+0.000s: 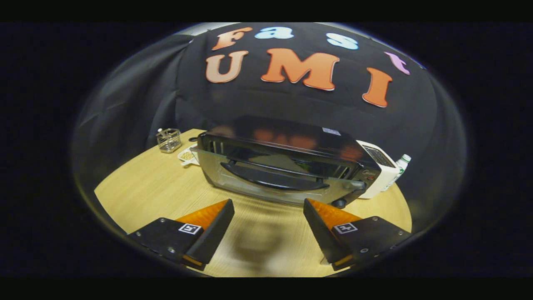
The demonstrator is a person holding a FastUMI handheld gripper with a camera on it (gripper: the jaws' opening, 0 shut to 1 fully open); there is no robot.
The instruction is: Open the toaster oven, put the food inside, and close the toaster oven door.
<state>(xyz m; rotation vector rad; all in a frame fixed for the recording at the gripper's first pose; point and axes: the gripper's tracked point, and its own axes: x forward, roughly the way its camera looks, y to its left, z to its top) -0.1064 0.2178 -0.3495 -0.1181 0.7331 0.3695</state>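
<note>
A black and silver toaster oven (pixel 287 162) stands on the wooden table (pixel 145 191), just beyond my fingers. Its glass door (pixel 250 164) leans out a little at the top, partway open, with the dark curved handle (pixel 270 180) facing me. My gripper (pixel 267 204) hovers low over the table in front of the door, open, with only bare table between the fingers. Behind the oven's left corner lies a small white dish of pale food (pixel 187 156).
A wire basket (pixel 168 139) stands at the far left of the table beside the dish. A white appliance (pixel 381 168) sits against the oven's right side, with a plastic bottle (pixel 402 163) beyond it. The table edge curves close on both sides.
</note>
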